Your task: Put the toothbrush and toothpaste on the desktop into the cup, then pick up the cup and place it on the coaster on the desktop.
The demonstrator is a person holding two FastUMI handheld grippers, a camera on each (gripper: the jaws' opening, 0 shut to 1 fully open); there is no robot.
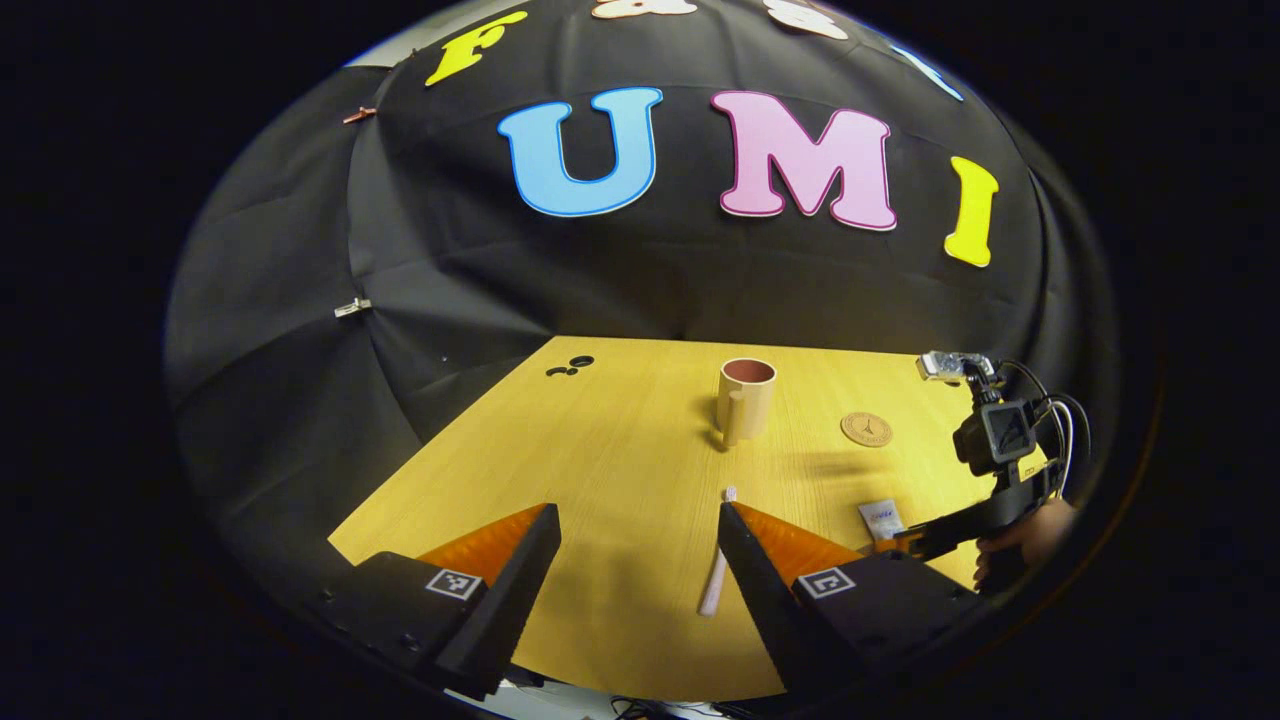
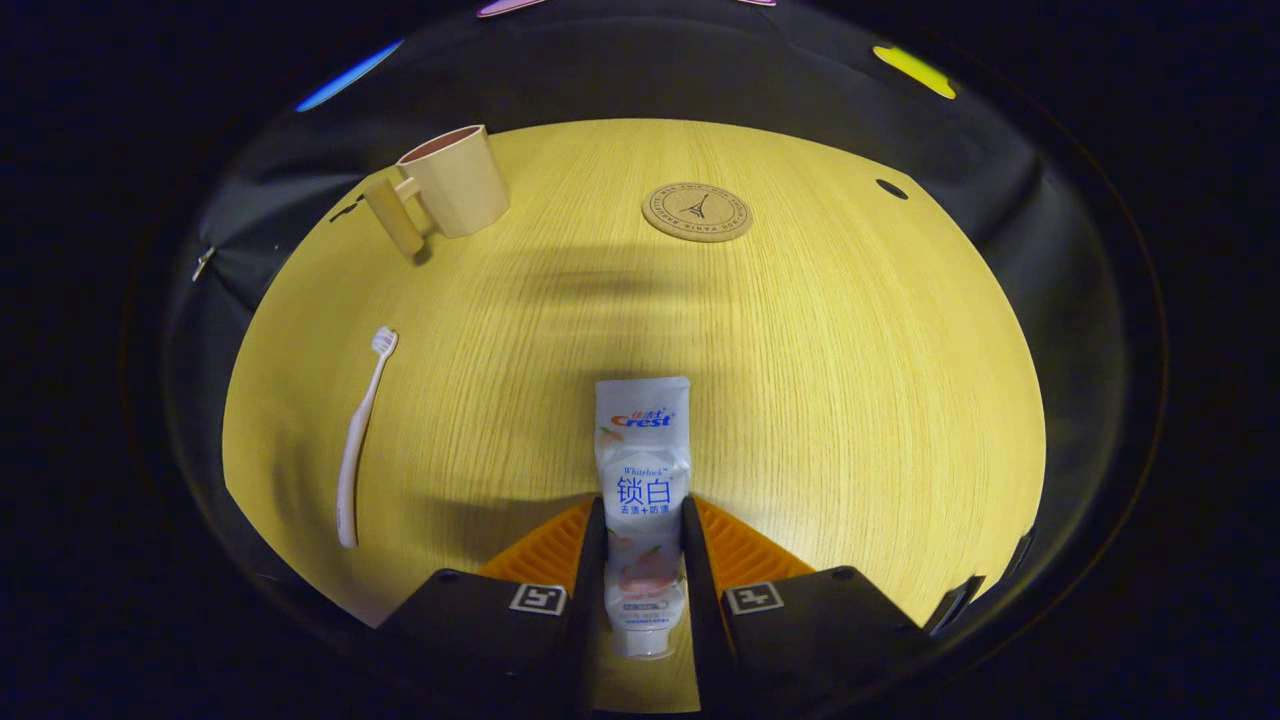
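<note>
Wooden desk (image 2: 850, 400): your right gripper (image 2: 643, 515) is pinching the toothpaste (image 2: 643, 470), your left gripper (image 1: 635, 520) is hanging wide open.

You are pressing both right fingers against the sides of the toothpaste tube, which is lying flat on the desk with its cap end toward you and its flat end pointing away. Taking the cup (image 2: 452, 180) as the landmark: it is standing upright and empty at the far side, handle turned toward you; the coaster (image 2: 697, 211) is lying well to its right, apart from it; the toothbrush (image 2: 360, 440) is lying nearer you than the cup, bristles toward it. In the left gripper view your left fingers are gripping nothing, with the toothbrush (image 1: 718, 560) just beside the right finger.
</note>
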